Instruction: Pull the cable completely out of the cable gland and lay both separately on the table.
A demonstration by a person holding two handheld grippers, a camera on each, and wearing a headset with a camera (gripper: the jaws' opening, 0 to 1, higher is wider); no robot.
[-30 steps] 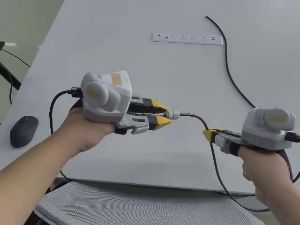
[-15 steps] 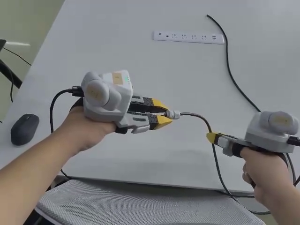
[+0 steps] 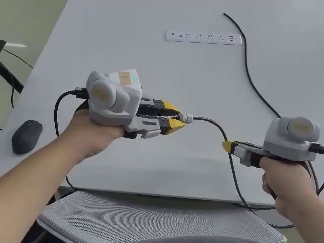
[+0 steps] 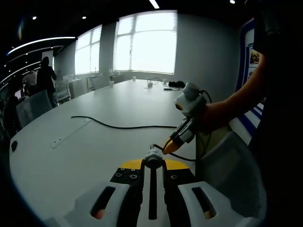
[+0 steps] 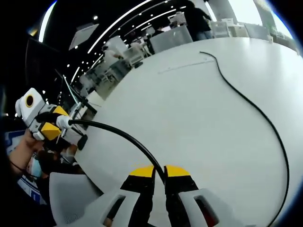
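Note:
The grey cable gland (image 3: pixel 187 119) sticks out from between the yellow tips of my left gripper (image 3: pixel 177 118), which is shut on it above the white table (image 3: pixel 152 66). A black cable (image 3: pixel 213 123) leaves the gland, arcs right and down, and passes through my right gripper (image 3: pixel 226 147), which is shut on it. Below that gripper the cable drops past the table's near edge. In the left gripper view the gland (image 4: pixel 153 156) sits at the jaw tips. The right gripper view has the cable (image 5: pixel 118 135) running from its own tips to the gland (image 5: pixel 63 122).
A white power strip (image 3: pixel 202 38) lies at the back of the table, and its black cord (image 3: pixel 250 76) runs down the right side. A dark mouse (image 3: pixel 25 136) sits at the left edge. A mesh chair (image 3: pixel 126 217) stands under the near edge.
My right gripper has slid a little to the right, away from the left one, with the cable in it. The left gripper has risen slightly with the gland.

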